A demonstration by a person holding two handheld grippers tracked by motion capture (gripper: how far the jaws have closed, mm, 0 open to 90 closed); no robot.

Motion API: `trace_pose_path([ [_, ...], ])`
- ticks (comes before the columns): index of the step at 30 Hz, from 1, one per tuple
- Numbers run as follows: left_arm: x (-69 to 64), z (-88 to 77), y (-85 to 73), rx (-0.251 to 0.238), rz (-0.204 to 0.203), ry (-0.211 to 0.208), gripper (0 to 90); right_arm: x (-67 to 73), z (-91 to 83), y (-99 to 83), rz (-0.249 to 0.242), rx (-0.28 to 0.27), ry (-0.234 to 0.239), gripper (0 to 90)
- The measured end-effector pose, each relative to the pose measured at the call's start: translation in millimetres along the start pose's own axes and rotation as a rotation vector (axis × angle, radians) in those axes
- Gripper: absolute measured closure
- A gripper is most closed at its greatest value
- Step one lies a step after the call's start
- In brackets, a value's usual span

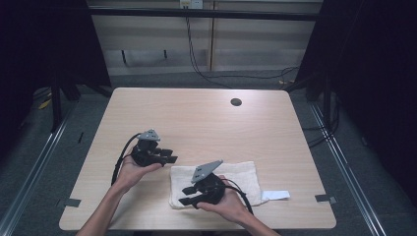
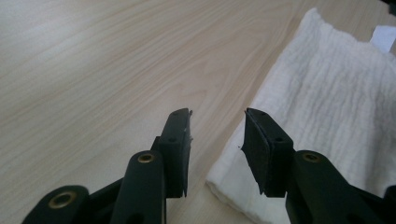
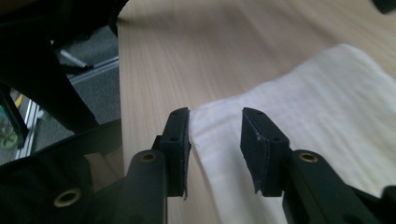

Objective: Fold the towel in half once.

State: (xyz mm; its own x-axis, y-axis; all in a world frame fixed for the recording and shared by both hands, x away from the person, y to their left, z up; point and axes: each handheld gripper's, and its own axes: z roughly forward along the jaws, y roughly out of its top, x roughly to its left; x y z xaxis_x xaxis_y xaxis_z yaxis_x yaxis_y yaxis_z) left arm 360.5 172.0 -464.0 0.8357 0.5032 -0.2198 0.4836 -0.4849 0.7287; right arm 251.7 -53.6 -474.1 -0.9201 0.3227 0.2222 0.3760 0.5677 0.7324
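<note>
Lying flat on the near-right part of the counter point(image 1: 196, 113), the white towel point(image 1: 241, 174) is folded into a rough rectangle, long side running left to right, with a small white paper slip point(image 1: 275, 195) just beside its right end. Looks like light, soft, waffle-textured cloth: no stiffness, will sag and drape once lifted, not fragile, not slippery, decent friction for rubber pads. Folded layers may slide apart or unfold if just the top ply is pinched.

Left gripper point(image 1: 169, 156) hovers just left of the towel's left edge, jaws apart, nothing between them; in the left gripper view the towel point(image 2: 327, 116) edge sits right ahead of the left gripper point(image 2: 218, 114). Right gripper point(image 1: 189, 195) sits over the towel's near-left corner, jaws also apart and empty; the right gripper view has that corner point(image 3: 280, 121) just beyond the right gripper point(image 3: 215, 112).

Best hold, my guess: pinch at corners or along an edge, pads going through all layers, one gripper per corner so the cloth stays spread. Middle grabs would just bunch it up.
</note>
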Motion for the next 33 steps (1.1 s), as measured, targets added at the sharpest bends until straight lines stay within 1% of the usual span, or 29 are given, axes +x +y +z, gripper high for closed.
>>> trace_pose_path([
  [1, 0.1, 0.1, -0.7, 0.006, 0.0, 0.006, 60.7, 1.0, 5.1, 1.4, -0.006, 0.005, 0.014, 65.7],
  [3, 0.5, 1.5, -2.5, 0.008, -0.004, 0.008, 60.2, 2.3, 13.6, 3.6, -0.008, 0.003, 0.02, 67.2],
  [7, 2.1, 2.9, -3.4, 0.022, -0.004, 0.007, 59.4, 2.8, 26.5, 2.9, -0.021, 0.019, 0.012, 68.0],
  [9, 2.3, 4.1, -4.1, 0.02, -0.013, -0.002, 59.1, 3.7, 30.0, 0.4, -0.02, 0.02, 0.02, 67.1],
  [12, 2.0, 7.5, -5.4, 0.04, -0.013, 0.003, 59.2, 6.6, 36.2, -4.2, -0.031, 0.045, 0.018, 63.9],
  [15, 1.7, 9.0, -6.1, 0.043, -0.01, 0.002, 58.8, 9.9, 37.1, -6.9, -0.054, 0.037, -0.002, 64.2],
  [17, 2.2, 8.0, -6.0, 0.045, -0.011, 0.017, 58.6, 13.0, 37.5, -8.6, -0.082, 0.028, -0.024, 64.4],
  [18, 3.2, 7.2, -6.6, 0.042, -0.015, 0.016, 58.4, 14.4, 37.6, -9.7, -0.083, 0.023, -0.035, 65.9],
  [20, 4.5, 5.8, -8.8, 0.048, -0.02, 0.023, 58.4, 16.1, 38.0, -11.1, -0.126, 0.014, -0.062, 70.8],
  [22, 5.0, 4.9, -13.2, 0.063, -0.015, 0.023, 58.2, 14.1, 37.5, -12.4, -0.126, 0.007, -0.07, 76.1],
  [24, 5.8, 4.4, -18.5, 0.073, -0.02, 0.027, 58.1, 13.1, 37.4, -12.4, -0.113, 0.003, -0.071, 79.4],
  [26, 7.4, 5.4, -21.1, 0.097, -0.021, 0.027, 58.1, 11.9, 37.2, -12.8, -0.111, 0.0, -0.075, 82.5],
  [28, 7.6, 8.7, -21.5, 0.092, -0.018, 0.012, 58.1, 10.0, 37.1, -12.7, -0.093, -0.002, -0.066, 83.8],
  [30, 6.1, 11.4, -20.6, 0.106, -0.005, -0.005, 60.1, 8.8, 37.1, -12.8, -0.082, -0.006, -0.063, 84.3],
  [32, 4.0, 14.3, -19.7, 0.115, 0.008, -0.017, 61.3, 9.0, 37.0, -12.2, -0.081, 0.002, -0.063, 84.4],
  [33, 3.7, 15.5, -19.7, 0.112, 0.009, -0.025, 61.7, 8.6, 37.2, -10.7, -0.091, 0.01, -0.059, 84.4],
])
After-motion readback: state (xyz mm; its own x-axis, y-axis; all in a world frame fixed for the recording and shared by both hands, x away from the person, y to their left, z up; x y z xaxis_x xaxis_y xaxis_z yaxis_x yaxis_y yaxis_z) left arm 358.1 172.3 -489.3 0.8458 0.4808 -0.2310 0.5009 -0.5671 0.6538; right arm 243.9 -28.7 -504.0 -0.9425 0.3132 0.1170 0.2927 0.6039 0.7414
